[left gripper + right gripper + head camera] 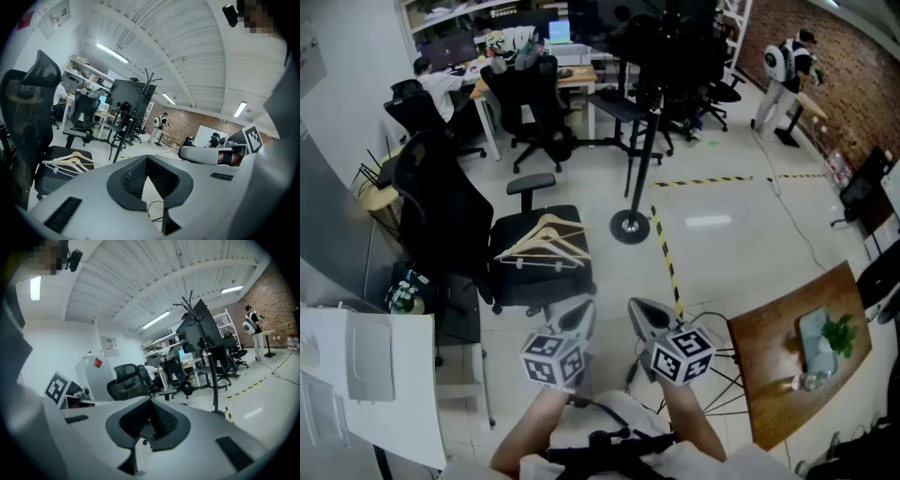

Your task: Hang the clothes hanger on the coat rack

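White plastic shells and dark ribbed pads mark both tools, which are low and close to the person's body, side by side and pointing slightly downward. The left hand-held gripper (578,317) has its jaws brought together at the tips with nothing between them, as its own view shows (146,158). The right hand-held gripper (643,312) is likewise closed and empty in its own view (151,401).

Outward from the left hand-held gripper, ahead and a little to its left, stands a black office chair (539,277). The pale wooden clothes hangers (546,246) lie flat on its seat, at least two of them stacked. In the left gripper view they sit low and to the left of the jaws (70,161). Their long axis, shoulder tip to shoulder tip, runs crosswise to the way the hand-held grippers point, with the peak on the far side. Which way the hooks turn I cannot tell.

The left hand-held gripper is the nearer of the two. By my reading it has the shorter reach, forward and slightly leftward, but it would have to open first.

The coat rack (645,141) stands on the floor beyond the chair. It is ahead of the right hand-held gripper and to the right of the hangers, well apart from both. Its branched top shows in the right gripper view (190,305).
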